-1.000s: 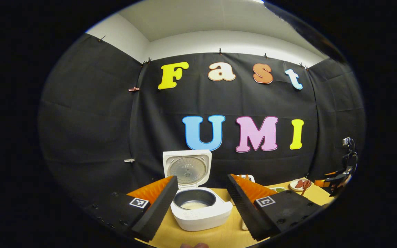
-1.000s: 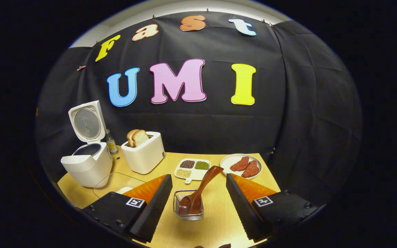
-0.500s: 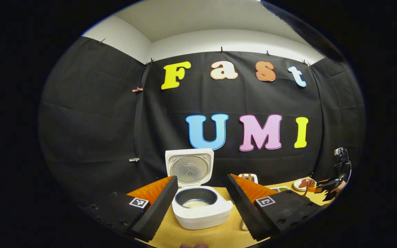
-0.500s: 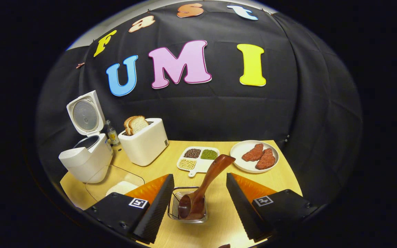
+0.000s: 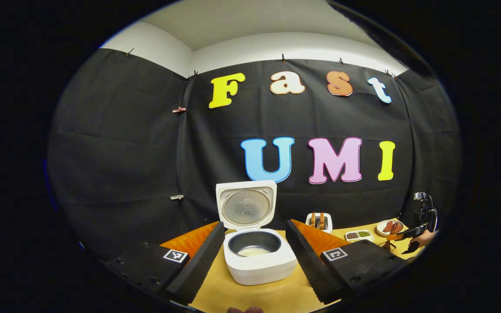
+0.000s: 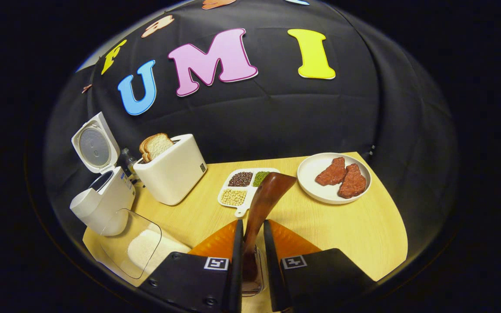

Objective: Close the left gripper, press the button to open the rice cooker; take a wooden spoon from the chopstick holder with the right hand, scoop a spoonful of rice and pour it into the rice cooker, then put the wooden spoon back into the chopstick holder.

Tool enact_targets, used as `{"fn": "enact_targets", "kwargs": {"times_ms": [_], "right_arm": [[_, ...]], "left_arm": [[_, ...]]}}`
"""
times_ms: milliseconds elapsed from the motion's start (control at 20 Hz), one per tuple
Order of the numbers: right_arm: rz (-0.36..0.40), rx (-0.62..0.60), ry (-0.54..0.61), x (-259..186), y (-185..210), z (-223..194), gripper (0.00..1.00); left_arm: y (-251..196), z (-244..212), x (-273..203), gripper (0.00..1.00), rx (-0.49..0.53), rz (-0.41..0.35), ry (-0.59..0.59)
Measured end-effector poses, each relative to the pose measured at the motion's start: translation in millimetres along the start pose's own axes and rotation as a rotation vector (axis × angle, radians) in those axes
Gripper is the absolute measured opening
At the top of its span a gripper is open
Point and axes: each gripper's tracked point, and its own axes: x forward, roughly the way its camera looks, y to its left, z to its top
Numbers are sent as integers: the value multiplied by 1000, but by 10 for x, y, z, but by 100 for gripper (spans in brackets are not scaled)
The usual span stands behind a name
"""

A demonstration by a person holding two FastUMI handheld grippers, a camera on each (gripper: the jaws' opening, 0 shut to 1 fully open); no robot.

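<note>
- At the near edge of the table (image 6: 363, 234), your right gripper (image 6: 250, 256) has dropped over the chopstick holder (image 6: 255, 282) and drawn its fingers in; half a second ago they stood wide apart on either side of the wire basket, and now they clamp the handle of the wooden spoon (image 6: 268, 195) from both sides.
- The spoon's bowl still sits down in the holder, low between the fingers, while the broad end of the handle leans up and away toward the divided dish of grains (image 6: 242, 187).
- That means the take step is under way: you have the grip, but the spoon has not yet left the holder.
- Your left gripper (image 5: 255, 256) hangs with its fingers well apart, holding nothing, looking at the rice cooker (image 5: 259, 256).
- The cooker's lid (image 5: 246, 204) stands upright and open, and a little rice shows in the inner pot, so the button press looks done.
- The clear container of rice (image 6: 137, 248) lies between the cooker and your right gripper, near at hand for the scoop.
- Lift straight up first, I would judge, so the spoon's bowl does not drag the light basket with it.
</note>
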Motion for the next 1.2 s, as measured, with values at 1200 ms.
{"fn": "enact_targets", "kwargs": {"times_ms": [1200], "right_arm": [[70, 45, -249, -833, 444, 885, 12]], "left_arm": [[226, -35, -17, 97, -13, -41, -1]]}}
